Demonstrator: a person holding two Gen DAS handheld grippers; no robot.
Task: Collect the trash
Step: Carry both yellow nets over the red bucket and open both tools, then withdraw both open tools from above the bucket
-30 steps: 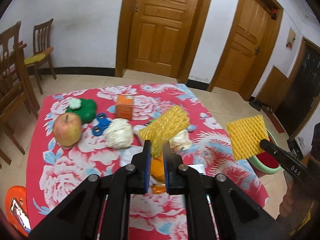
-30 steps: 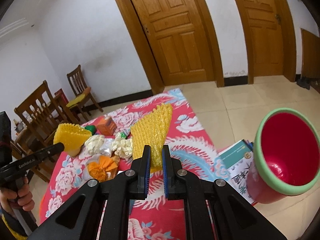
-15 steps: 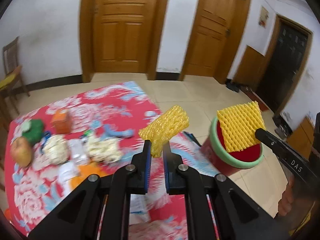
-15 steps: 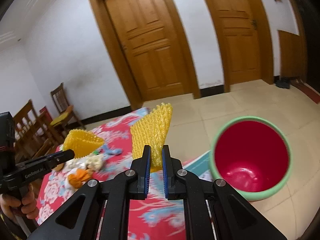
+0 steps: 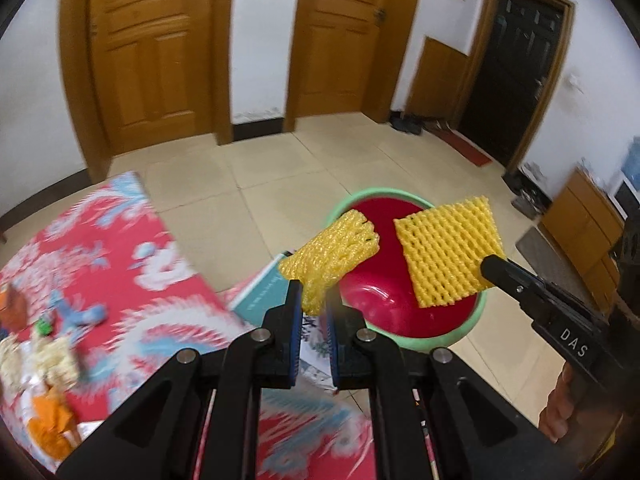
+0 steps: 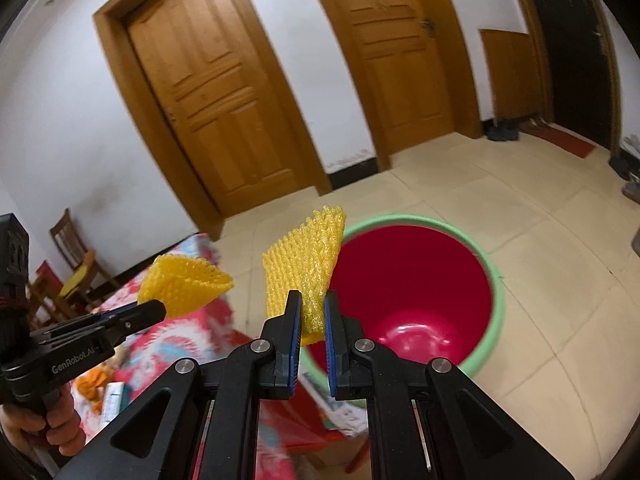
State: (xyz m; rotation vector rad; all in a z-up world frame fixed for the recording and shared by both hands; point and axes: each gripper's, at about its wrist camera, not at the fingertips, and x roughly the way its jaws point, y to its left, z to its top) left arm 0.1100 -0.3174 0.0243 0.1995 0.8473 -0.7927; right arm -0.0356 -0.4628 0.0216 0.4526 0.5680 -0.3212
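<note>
Midway through: left gripper [image 5: 314,312] fingers clamped on a crumpled yellow foam net [image 5: 332,252], right gripper [image 6: 312,320] fingers pinching a flat foam net sheet [image 6: 304,264], both near the rim of the glossy red bucket [image 6: 496,280], not yet dropped; paper wads [image 5: 48,360] left on the floral surface [image 5: 168,304] at left
</note>
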